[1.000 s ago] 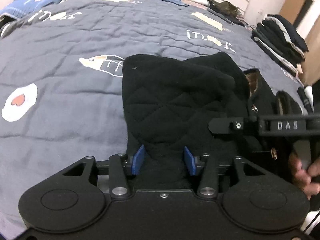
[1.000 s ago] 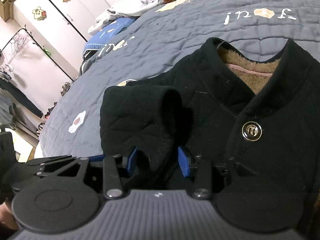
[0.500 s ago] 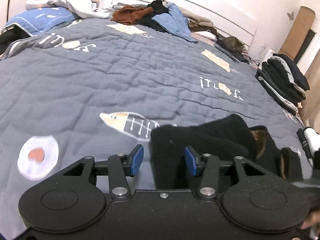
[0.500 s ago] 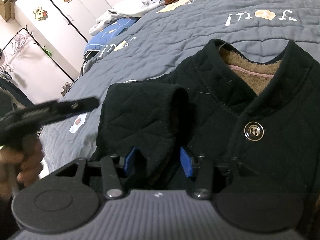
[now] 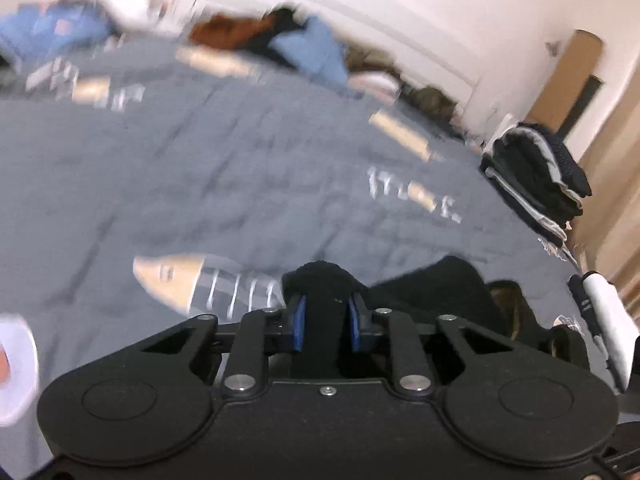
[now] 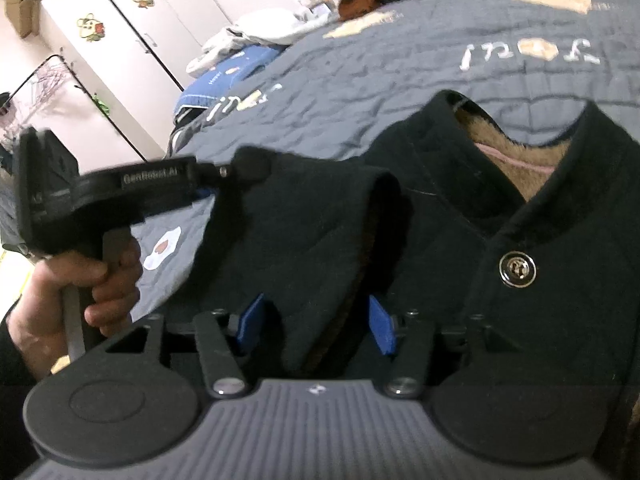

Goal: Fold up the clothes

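On the grey quilted bedspread point(image 6: 360, 92) printed with fried eggs and fish lies a black quilted jacket with brown fleece lining point(image 6: 540, 208), collar toward the far end of the bed.

The person's left hand point(image 6: 84, 280) grips the handle of the left gripper point(image 5: 327, 322), which in the right wrist view comes in from the left side and reaches the folded sleeve point(image 6: 304, 232) at its outer edge. From its own camera, its blue pads point(image 5: 300, 322) are narrowing onto a raised fold of the black fabric, and the cloth fills the gap between them, touching both. To the left of this gripper the bedspread shows a fish print point(image 5: 192, 280); ahead, at the far end of the bed, sits a loose heap of brown, blue and white clothes point(image 5: 280, 40), blurred. Off to its right a stack of folded dark garments point(image 5: 536, 176) stands at the bed's edge.

The right gripper point(image 6: 316, 324) hovers over the sleeve's cuff end, jaws widening. The sleeve lies between the blue pads, which stand clear of it on both sides. Just to the right of this gripper is the jacket's front with a round metal button point(image 6: 518, 268). Far left stands a white wardrobe point(image 6: 120, 40).
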`<act>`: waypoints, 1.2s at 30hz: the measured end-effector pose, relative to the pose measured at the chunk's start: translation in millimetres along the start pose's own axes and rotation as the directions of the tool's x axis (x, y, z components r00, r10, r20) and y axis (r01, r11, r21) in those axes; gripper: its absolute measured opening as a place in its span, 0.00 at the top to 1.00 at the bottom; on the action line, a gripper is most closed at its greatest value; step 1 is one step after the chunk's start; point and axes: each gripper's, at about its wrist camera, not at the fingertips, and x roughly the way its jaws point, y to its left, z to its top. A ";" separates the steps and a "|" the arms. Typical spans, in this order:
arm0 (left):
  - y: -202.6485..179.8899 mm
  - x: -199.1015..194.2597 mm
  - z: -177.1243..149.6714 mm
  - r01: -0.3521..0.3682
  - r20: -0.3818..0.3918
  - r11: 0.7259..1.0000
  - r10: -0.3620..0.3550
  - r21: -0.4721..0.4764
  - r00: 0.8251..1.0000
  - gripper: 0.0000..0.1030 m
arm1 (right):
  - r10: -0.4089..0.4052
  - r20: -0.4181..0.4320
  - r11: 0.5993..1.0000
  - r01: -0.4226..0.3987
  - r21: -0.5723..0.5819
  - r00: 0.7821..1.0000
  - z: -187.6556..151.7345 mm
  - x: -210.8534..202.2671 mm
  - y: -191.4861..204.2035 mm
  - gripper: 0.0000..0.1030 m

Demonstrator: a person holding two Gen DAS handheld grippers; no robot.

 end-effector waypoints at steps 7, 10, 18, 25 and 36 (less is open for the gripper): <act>15.2 12.6 -10.4 -0.128 -0.080 0.990 0.123 -0.055 0.989 0.49 | 0.006 0.011 1.000 -0.006 -0.021 1.000 -2.2 -0.9 -1.8 0.46; 16.7 -1.4 -5.3 -0.120 -0.052 0.990 0.116 -0.079 0.992 0.50 | 0.018 0.009 1.000 -0.018 -0.007 1.000 -0.4 -5.2 -3.3 0.46; 11.3 -29.3 -9.0 -0.142 -0.043 0.987 0.139 -0.077 0.989 0.50 | -0.001 0.048 0.998 -0.003 0.068 0.999 2.6 -31.6 -9.9 0.46; 1.9 -63.2 -18.8 -0.125 -0.010 0.988 0.125 -0.085 0.992 0.50 | -0.025 0.128 0.996 0.013 0.094 0.991 -0.1 -79.2 -8.2 0.46; -19.5 -125.2 -50.9 -0.042 0.031 0.991 0.046 -0.127 0.998 0.50 | -0.085 0.212 0.994 0.067 0.092 0.974 -23.2 -138.5 -0.2 0.46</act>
